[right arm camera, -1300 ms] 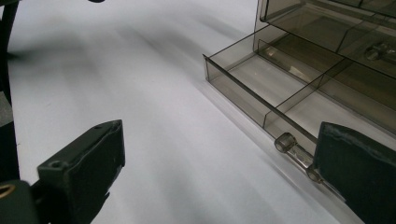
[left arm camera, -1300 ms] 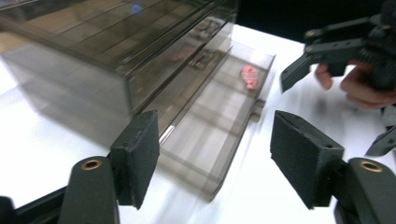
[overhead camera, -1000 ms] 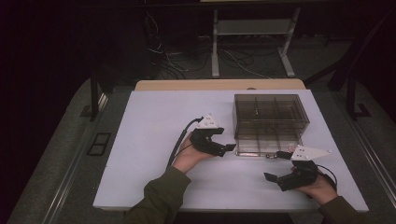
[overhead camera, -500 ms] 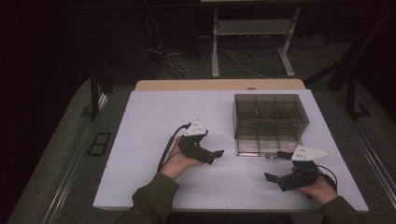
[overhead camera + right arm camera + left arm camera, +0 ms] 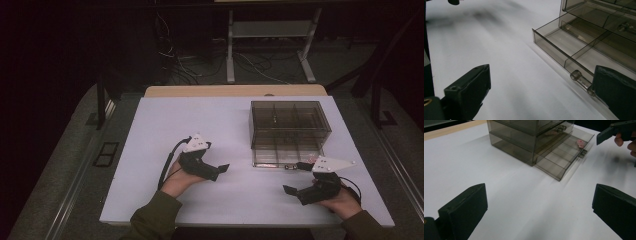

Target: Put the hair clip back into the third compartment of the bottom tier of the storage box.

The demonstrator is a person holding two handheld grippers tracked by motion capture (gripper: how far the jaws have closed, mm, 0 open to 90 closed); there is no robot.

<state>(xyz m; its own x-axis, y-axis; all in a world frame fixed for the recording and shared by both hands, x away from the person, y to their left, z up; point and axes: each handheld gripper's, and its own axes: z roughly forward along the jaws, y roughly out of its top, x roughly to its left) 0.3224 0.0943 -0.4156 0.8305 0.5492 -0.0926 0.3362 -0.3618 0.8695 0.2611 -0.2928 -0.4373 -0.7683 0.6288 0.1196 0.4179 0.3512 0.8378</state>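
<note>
Over at 2 o'clock on the white table (image 5: 150, 150) sits a smoky see-through drawer box (image 5: 290, 130), bottom drawer (image 5: 564, 155) pulled out with a small pink thing (image 5: 580, 143) inside. Left tool (image 5: 220, 171) has slid away toward 9 o'clock, jaws just opened wide, nothing between. Right tool (image 5: 295, 180) sits apart by the drawer handle (image 5: 581, 81).

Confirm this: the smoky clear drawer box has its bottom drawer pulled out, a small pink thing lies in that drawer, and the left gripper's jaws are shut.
One detail is wrong: the left gripper is open, its jaws standing wide apart with nothing between them, as the left gripper view shows. The rest holds: the drawer box has its bottom drawer pulled out, and a small pink thing lies in it.
</note>
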